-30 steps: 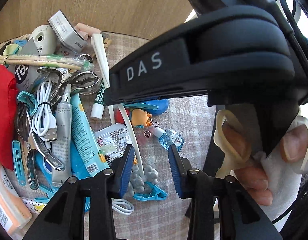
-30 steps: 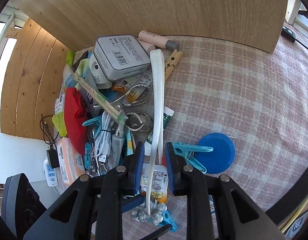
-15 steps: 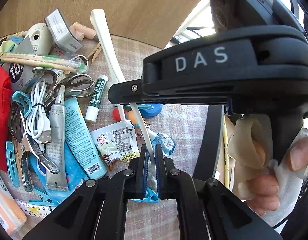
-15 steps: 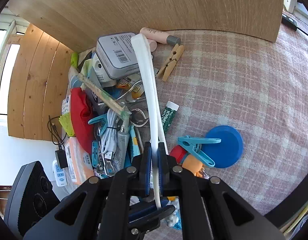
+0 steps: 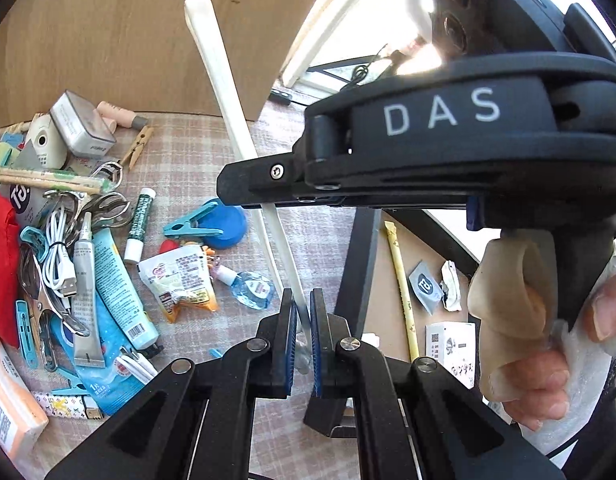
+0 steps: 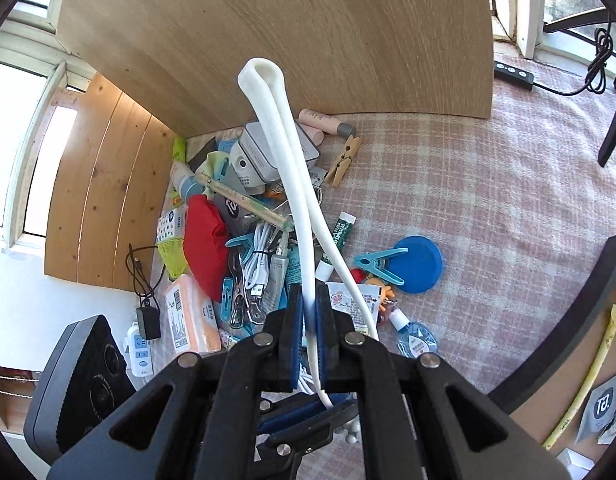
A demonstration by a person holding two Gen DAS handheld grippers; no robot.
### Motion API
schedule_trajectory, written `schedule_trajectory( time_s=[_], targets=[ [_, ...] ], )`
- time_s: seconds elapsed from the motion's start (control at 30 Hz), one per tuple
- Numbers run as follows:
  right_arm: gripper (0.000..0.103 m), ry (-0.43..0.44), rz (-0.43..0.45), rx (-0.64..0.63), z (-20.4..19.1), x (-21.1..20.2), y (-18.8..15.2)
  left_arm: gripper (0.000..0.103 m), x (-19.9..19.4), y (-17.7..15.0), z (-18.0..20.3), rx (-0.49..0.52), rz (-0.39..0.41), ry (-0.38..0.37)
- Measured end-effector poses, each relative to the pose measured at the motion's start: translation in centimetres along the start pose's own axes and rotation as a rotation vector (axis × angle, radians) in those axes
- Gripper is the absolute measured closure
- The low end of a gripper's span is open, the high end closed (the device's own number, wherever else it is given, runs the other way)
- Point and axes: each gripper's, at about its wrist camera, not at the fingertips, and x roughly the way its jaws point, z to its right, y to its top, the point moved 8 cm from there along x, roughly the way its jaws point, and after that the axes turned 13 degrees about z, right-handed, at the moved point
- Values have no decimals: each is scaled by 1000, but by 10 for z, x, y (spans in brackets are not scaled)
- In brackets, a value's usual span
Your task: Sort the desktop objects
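While both grippers pinch white strap (image 6: pixel 296 184), left gripper (image 5: pixel 302 336) at frame bottom, right gripper (image 6: pixel 310 340) likewise: lift level, clear of clutter, avoid snagging.

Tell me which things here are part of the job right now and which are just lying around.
In hand now:
- long white strip, folded double
- left gripper and right gripper, both shut on it

Lying about, still in the pile on the checked cloth:
- blue round lid
- wooden clothes peg
- lip balm stick
- red pouch
- white USB cable
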Motion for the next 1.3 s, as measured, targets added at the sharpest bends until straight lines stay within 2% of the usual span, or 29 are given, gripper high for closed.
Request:
schedule_trajectory(
  time_s=[0.2,0.43,0.67,0.8,0.87,0.9,1.13,1.3],
  targets=[
    [97,-24,61,71,33,-47,-15,97,13,-15,59,101,-52,-57],
    [97,-94,107,210,105,-93,-52,97,42,-55,124,222,-157,-119],
    [97,-130,126,342,162,-114,-89,98,59,-84,154,294,-229,-132],
    [96,-142,124,364,174,-115,-98,97,65,-89,156,318,-246,-107],
    [95,-163,112,350,177,-114,-101,82,66,-90,151,322,-252,-70],
    [94,-190,108,340,180,-113,-102,71,65,-88,149,320,-244,-65],
    [88,-319,131,234,183,-116,-100,71,52,-82,122,295,-198,-16],
    [88,-326,130,140,164,-109,-91,71,38,-78,83,230,-167,49]
  ],
)
